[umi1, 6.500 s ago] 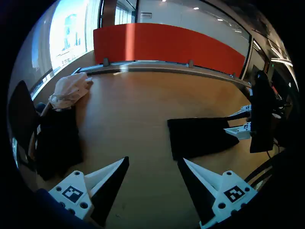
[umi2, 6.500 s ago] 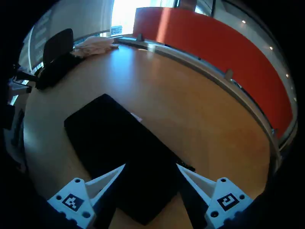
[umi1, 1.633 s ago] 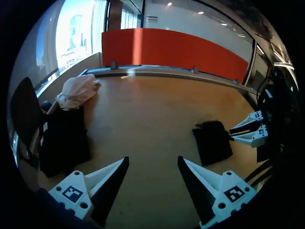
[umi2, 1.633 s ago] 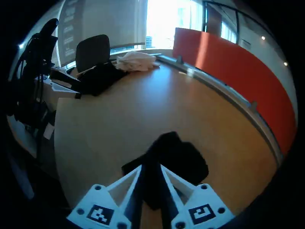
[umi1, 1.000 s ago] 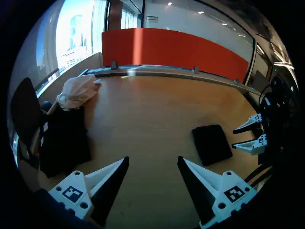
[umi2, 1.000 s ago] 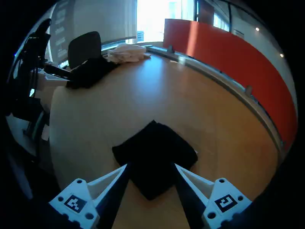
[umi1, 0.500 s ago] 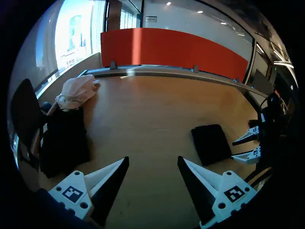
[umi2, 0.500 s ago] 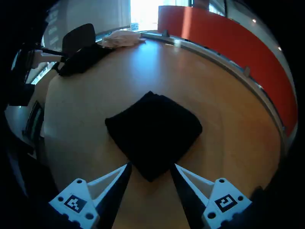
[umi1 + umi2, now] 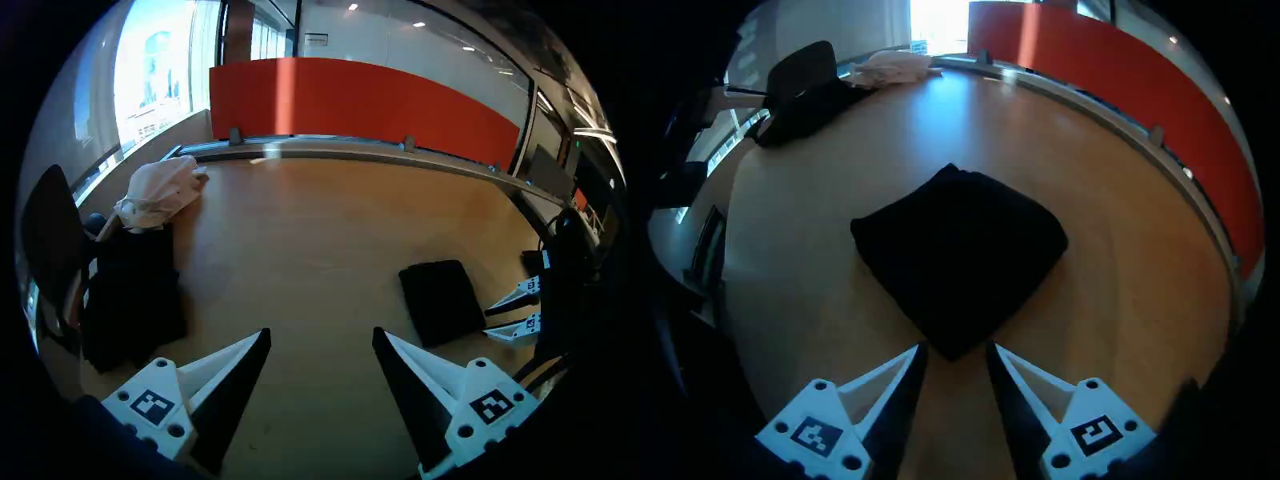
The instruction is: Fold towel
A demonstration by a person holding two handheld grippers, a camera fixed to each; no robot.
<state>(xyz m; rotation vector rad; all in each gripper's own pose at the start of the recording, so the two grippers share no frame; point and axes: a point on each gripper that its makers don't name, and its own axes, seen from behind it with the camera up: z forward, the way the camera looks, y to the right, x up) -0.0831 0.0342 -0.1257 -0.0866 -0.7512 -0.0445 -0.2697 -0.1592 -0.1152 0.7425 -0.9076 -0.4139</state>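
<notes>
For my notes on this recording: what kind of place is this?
Probably an office or meeting room: a large wooden table with a red divider panel along its far edge, a black office chair beside it, and bright windows.

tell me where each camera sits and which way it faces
Left gripper view: rides on the left gripper, facing across the wooden table toward the red partition; its own open fingers show at the bottom, the right gripper at far right.
Right gripper view: rides on the right gripper, low over the folded black towel, facing across the table; its own fingers show at the bottom, apart.
Shared: towel, table, partition, pale cloth pile.
</notes>
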